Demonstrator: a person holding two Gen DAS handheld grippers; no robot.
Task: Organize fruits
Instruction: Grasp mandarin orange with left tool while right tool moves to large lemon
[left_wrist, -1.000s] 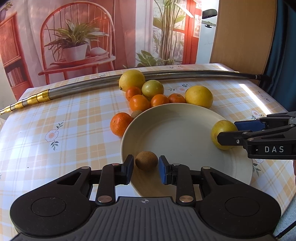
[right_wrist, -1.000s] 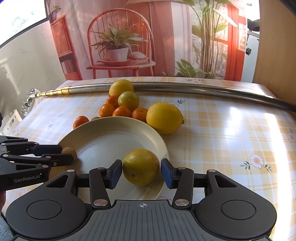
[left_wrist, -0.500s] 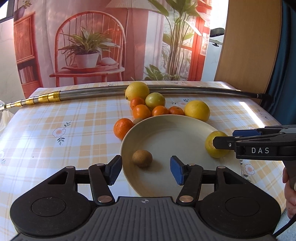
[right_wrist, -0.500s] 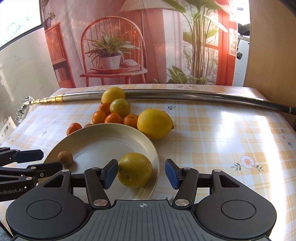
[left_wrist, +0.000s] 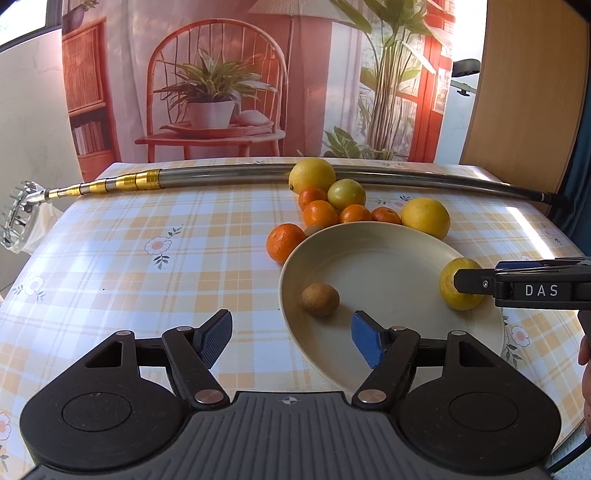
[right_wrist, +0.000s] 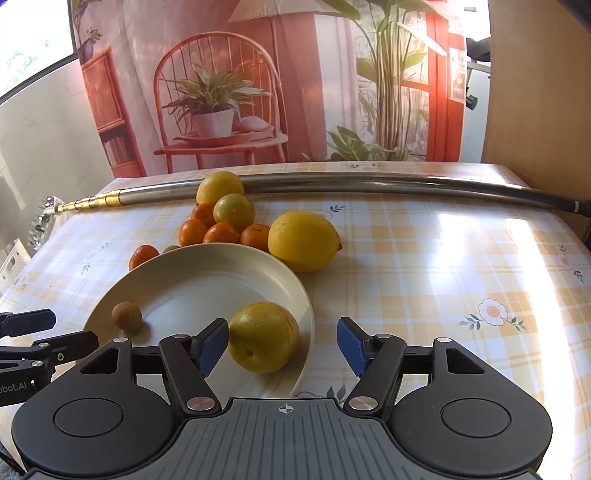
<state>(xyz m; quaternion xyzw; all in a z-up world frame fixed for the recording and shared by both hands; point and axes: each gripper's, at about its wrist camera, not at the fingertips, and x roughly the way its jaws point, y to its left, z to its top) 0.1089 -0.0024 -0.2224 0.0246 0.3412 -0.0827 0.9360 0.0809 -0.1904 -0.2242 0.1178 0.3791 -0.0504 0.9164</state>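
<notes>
A cream plate (left_wrist: 388, 254) (right_wrist: 207, 266) lies on the checked tablecloth. On it rest a small brown kiwi (left_wrist: 320, 299) (right_wrist: 126, 316) near its left rim and a yellow-green citrus (left_wrist: 448, 280) (right_wrist: 263, 336) near its right rim. My left gripper (left_wrist: 291, 339) stands open, drawn back from the kiwi. My right gripper (right_wrist: 282, 345) is open too, with the citrus just ahead of its left finger. Behind the plate sit several oranges (left_wrist: 320, 213) (right_wrist: 221, 233), a lemon (left_wrist: 425, 217) (right_wrist: 303, 241), a green-yellow fruit (left_wrist: 346, 194) and another yellow one (left_wrist: 312, 175).
A long metal pole (left_wrist: 236, 177) (right_wrist: 369, 184) with gold bands lies across the back of the table. One orange (left_wrist: 285, 242) sits alone left of the plate. A wooden panel (left_wrist: 524, 81) stands at the back right. A hand edge (left_wrist: 585, 365) shows at far right.
Both grippers opened wide and pulled back. The left one let go of the kiwi and the right one let go of the citrus; both fruits stay on the plate.
</notes>
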